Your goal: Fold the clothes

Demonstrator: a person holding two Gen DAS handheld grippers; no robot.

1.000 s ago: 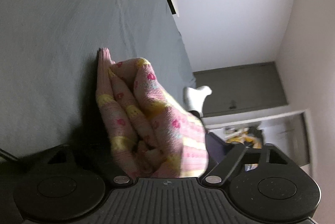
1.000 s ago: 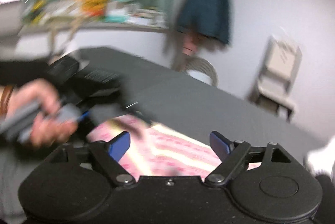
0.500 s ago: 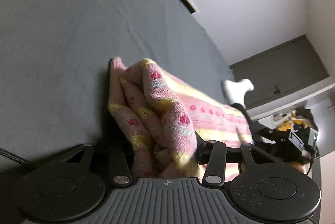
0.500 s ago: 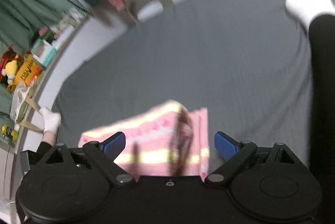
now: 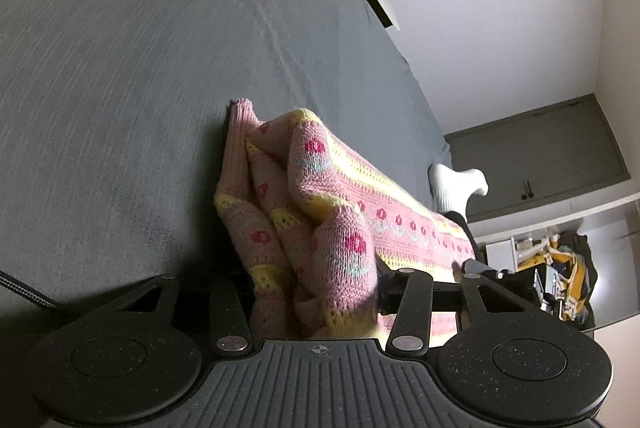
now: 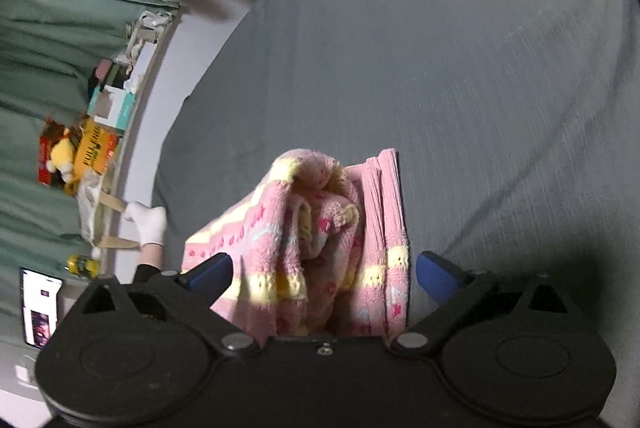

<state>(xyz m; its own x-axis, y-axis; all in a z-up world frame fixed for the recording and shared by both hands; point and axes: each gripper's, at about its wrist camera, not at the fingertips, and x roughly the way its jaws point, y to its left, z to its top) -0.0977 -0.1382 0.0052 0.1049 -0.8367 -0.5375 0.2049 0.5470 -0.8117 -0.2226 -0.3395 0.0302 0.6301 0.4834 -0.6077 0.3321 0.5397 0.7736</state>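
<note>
The pink knitted garment (image 5: 320, 224) lies mid-bed on the grey bed (image 5: 140, 48), bunched at both ends. The left claw (image 5: 316, 288) is clamped on one bunch. The right claw (image 6: 324, 268) gapes around the other. Folding looks barely begun.

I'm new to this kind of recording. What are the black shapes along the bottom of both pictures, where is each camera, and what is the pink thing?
There is no robot arm here. A person holds a two-finger gripper in each hand, and a fisheye camera on each looks forward along its fingers, so the black shapes are the grippers' own bodies. In the left wrist view, the left gripper is shut on a bunched pink and yellow knitted garment. In the right wrist view, the right gripper is open, its blue-tipped fingers on either side of the garment. The garment lies on a grey bedsheet. A white sock on the person's foot shows beyond.
</note>
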